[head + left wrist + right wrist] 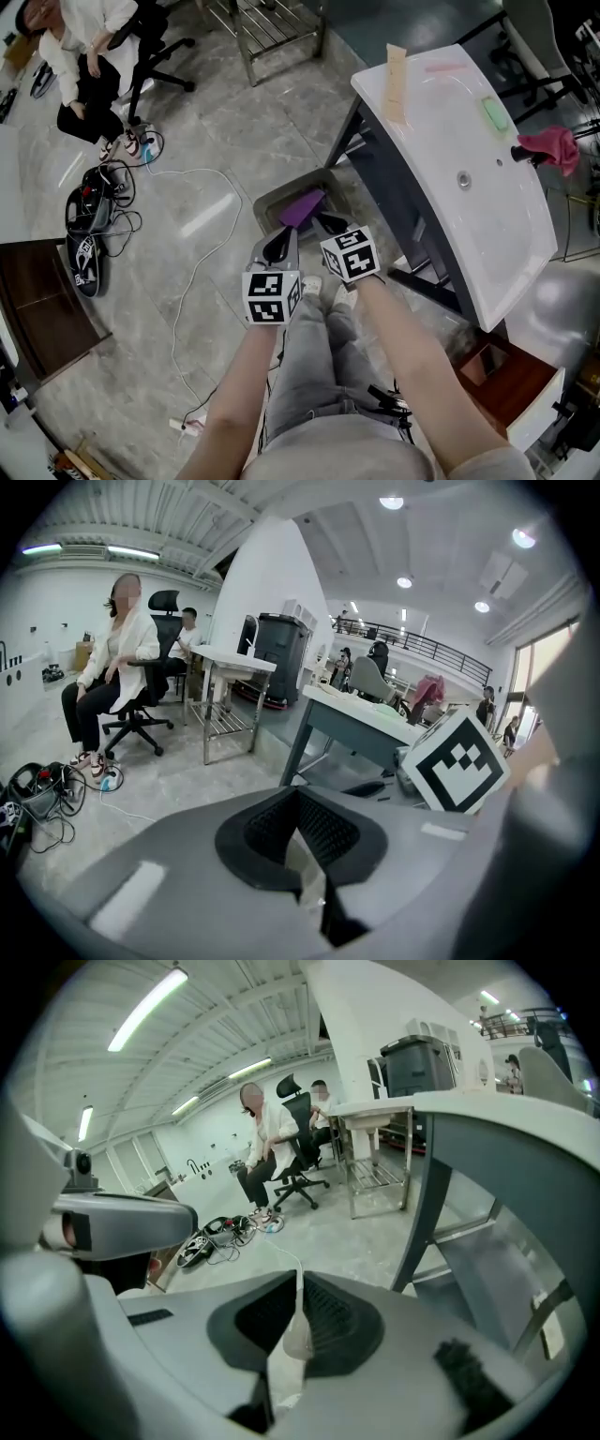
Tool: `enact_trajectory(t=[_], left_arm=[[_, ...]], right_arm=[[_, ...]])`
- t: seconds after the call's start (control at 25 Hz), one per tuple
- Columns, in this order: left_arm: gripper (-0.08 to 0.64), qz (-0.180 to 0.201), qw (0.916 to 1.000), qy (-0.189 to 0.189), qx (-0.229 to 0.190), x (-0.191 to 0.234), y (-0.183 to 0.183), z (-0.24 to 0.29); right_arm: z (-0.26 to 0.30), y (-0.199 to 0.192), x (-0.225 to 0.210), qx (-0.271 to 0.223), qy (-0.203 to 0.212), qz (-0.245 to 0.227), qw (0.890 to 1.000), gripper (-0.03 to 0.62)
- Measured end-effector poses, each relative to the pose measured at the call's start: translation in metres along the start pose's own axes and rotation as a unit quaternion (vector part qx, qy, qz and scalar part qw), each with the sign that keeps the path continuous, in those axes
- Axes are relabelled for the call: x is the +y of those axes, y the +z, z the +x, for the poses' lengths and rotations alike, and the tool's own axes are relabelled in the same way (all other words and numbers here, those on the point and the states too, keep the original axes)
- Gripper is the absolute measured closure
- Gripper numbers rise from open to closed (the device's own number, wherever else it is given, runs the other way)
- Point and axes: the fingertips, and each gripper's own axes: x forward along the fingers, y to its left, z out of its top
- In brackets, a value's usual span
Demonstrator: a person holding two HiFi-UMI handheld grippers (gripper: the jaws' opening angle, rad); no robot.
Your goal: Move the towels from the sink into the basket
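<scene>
Left gripper (278, 246): I am holding it mid-frame, jaws together, empty.
Right gripper (328, 225): alongside, jaws together, empty.
Purple towel (302, 208): lying in basket (272, 199).

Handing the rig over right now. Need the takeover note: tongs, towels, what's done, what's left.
Left tongs: shut, empty.
Right tongs: shut, empty.
Both hang above the basket, which stands on the floor beside the sink.
Done: purple towel lies in the basket.
Left: pink towel on the sink's edge. A green piece and a beige piece also sit on the sink; cannot tell if they are towels.
</scene>
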Motion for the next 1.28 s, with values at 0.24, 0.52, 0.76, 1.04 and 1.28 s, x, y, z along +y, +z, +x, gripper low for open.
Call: enact_trajectory(t=[0.24,0.52,0.76,1.04,1.28], left_arm=[[0.558,0.006,0.9999,0.005,-0.008,-0.010,0.014,-0.008],[0.558,0.015,0.9996,0.012,-0.020,-0.022,0.033,-0.019],[0.558,0.030,0.9993,0.001,-0.023,-0.037,0.046,-0.024],[0.558,0.066,0.9973,-0.024,-0.022,-0.063,0.055,-0.029],[0.557,0.075,0.9952,-0.040,-0.049,-0.083,0.076,-0.035]], right_arm=[[-0.028,0.014,0.007,-0.026,0.016,-0.013,0.999,0.574],[-0.059,0.028,0.017,-0.047,0.025,-0.020,0.998,0.574],[-0.084,0.048,0.021,-0.077,0.030,-0.012,0.997,0.574],[-0.124,0.066,0.024,-0.106,0.034,-0.035,0.993,0.574],[-0.152,0.068,0.021,-0.120,0.034,-0.040,0.991,0.574]])
